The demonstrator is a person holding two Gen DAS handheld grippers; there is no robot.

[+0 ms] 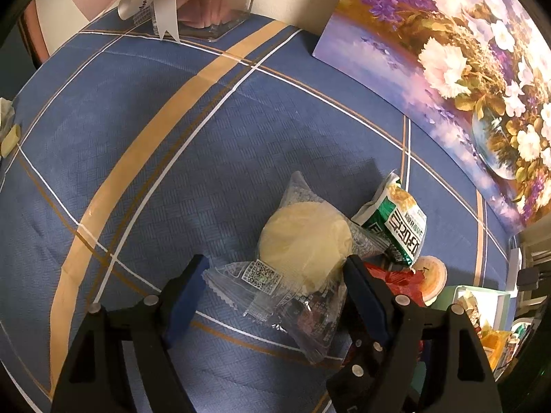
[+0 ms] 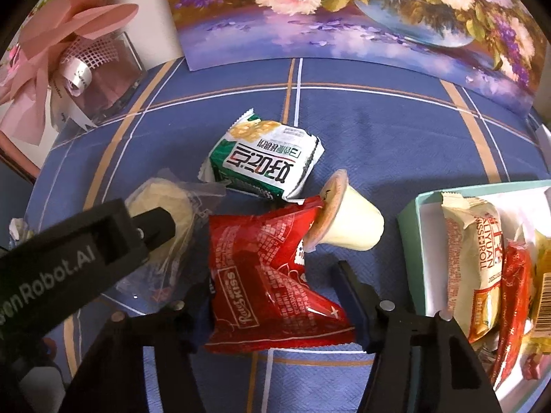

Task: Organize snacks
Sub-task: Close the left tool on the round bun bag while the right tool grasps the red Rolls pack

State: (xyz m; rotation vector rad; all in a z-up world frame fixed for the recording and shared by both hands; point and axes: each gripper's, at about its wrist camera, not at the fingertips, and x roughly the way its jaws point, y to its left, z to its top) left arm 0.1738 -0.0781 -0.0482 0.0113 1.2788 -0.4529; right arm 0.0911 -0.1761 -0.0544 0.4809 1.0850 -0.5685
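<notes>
Between the wide-set fingers of the left gripper (image 1: 275, 275): the cake (image 1: 304, 241) in its clear wrap, untouched by the pads. Close squarely on the cake, not the loose film.

Right view: right gripper (image 2: 275, 296) also wide, red bag (image 2: 272, 275) between its fingers, box (image 2: 418, 241) just right.

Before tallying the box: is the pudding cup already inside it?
No, the pudding cup lies on its side on the blue cloth, outside the box.

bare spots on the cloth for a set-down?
Free: blue cloth left of the clear-wrapped pastry, toward the ribbon box. Also between green packet and painting. Crowded: red pouch, pudding cup, tray.
</notes>
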